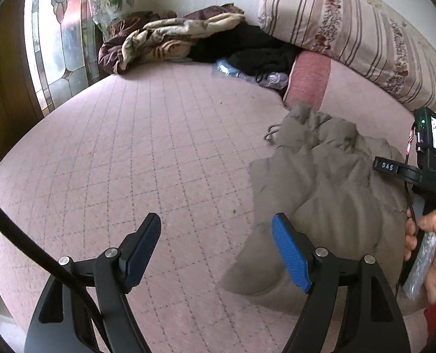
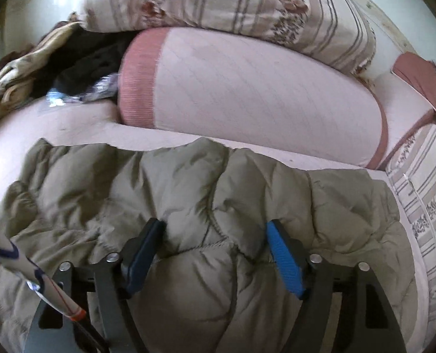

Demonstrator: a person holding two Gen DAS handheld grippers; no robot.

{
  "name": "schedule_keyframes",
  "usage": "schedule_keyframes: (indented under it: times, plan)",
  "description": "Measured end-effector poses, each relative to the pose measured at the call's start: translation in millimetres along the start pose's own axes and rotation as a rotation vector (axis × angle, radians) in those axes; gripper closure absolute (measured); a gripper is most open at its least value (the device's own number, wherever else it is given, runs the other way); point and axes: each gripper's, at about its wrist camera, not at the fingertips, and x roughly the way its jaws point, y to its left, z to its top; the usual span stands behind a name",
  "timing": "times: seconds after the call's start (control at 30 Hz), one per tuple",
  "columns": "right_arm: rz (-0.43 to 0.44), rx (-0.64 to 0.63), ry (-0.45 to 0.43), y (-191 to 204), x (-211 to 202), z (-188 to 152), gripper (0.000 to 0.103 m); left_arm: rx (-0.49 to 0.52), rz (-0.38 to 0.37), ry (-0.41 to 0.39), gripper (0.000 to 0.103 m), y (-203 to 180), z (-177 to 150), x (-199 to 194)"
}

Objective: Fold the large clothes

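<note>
**One quilted jacket, two open grippers on the bed**

One pink quilted bed cover (image 1: 135, 135) lies bare from 9 to 12 o'clock in the left wrist view. One olive puffer jacket (image 2: 188, 194) lies crumpled at 3 o'clock there, its edge toward one pink bolster (image 2: 262, 97). Left gripper (image 1: 218, 253) hangs open over bare cover; right gripper (image 2: 215, 253) gapes over the jacket, gripping nothing.

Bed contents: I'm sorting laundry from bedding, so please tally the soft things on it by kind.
Puffy khaki jacket: 1
Striped floral quilts: 2
Pink bolster pillow: 1
Brown-and-cream blanket: 1
Black clothing heap: 1
Total: 6
</note>
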Motion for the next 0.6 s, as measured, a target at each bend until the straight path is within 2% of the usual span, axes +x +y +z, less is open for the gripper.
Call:
schedule_keyframes:
  times: [0.3,0.47,0.6]
  plan:
    - [-0.068,0.045,0.035,-5,48,17,0.010,-0.017,0.017,0.036,0.026,9,5,14]
    - [-0.075,0.035,0.050,-7,53,19,0.007,-0.018,0.010,0.040,0.026,7,4,14]
    - [-0.108,0.005,0.042,-3,31,22,0.008,-0.020,0.024,0.028,0.026,9,4,10]
